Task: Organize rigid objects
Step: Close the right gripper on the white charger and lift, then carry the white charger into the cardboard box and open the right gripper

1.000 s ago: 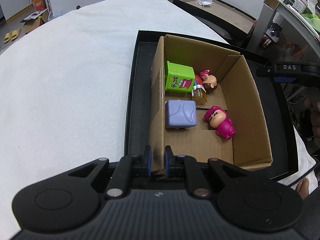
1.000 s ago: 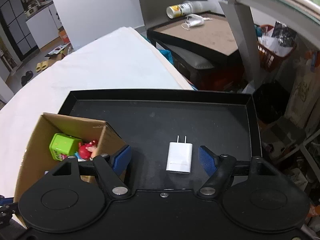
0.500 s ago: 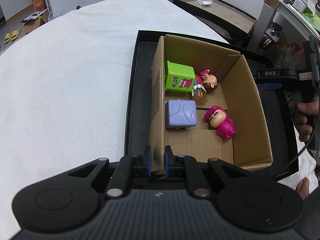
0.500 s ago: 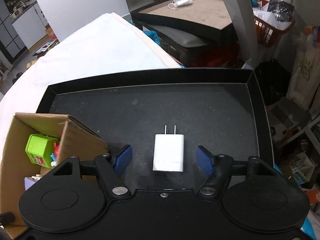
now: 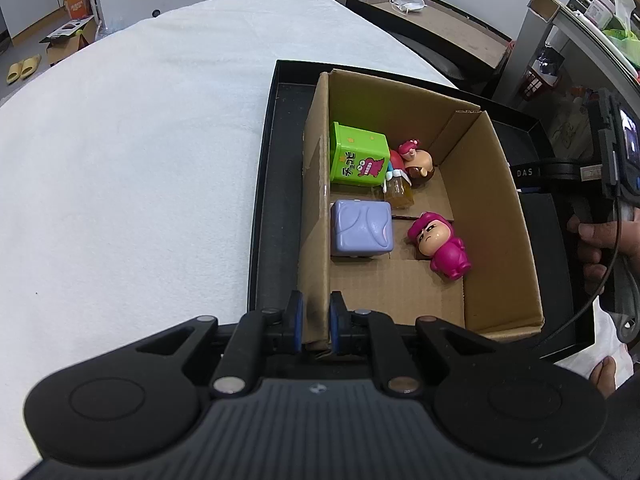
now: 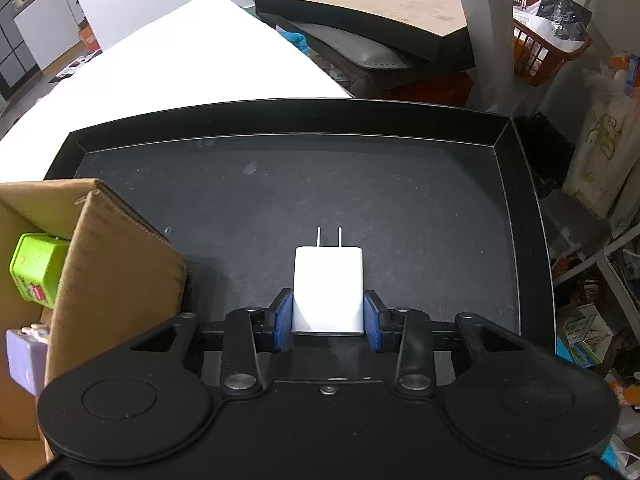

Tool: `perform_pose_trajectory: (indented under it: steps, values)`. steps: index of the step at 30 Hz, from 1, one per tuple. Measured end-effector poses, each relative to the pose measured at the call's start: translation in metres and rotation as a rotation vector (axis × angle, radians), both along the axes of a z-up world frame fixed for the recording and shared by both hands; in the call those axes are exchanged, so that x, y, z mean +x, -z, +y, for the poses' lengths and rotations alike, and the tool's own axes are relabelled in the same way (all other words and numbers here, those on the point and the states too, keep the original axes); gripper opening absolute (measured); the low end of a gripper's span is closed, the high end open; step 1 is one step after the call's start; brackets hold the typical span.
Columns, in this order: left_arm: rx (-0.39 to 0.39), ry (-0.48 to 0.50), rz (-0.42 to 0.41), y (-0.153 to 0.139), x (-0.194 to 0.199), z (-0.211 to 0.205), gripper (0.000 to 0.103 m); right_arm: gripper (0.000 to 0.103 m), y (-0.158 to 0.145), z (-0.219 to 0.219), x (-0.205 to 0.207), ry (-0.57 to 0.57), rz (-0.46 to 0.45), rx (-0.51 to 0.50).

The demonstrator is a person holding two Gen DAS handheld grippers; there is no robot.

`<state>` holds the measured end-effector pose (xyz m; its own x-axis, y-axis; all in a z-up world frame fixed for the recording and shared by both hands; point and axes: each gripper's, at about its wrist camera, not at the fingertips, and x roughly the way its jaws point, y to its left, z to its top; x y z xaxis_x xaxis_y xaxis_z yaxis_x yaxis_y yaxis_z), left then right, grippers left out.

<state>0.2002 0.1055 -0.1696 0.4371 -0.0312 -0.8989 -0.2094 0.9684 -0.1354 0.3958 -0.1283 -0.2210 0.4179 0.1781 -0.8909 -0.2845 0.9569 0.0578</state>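
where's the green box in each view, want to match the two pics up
Left wrist: the green box lies in the far left part of the cardboard box, beyond the purple cube.
Right wrist: the green box shows at the left edge, partly hidden behind the cardboard box wall.
Shared landmark: the black tray under the cardboard box.

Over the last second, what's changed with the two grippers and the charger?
The right gripper moved forward over the black tray and closed its fingers on the white charger, which were spread wide before. The left gripper stayed clamped on the cardboard box wall, and the toys inside did not move.
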Motion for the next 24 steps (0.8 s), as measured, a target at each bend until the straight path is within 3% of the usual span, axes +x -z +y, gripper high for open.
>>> perform_pose_trajectory:
  steps: [24]
  values:
    - [0.045,-0.004,0.006,-0.003,-0.001,-0.008,0.013,0.036,-0.07,-0.015,-0.02,-0.034,-0.131,0.173]
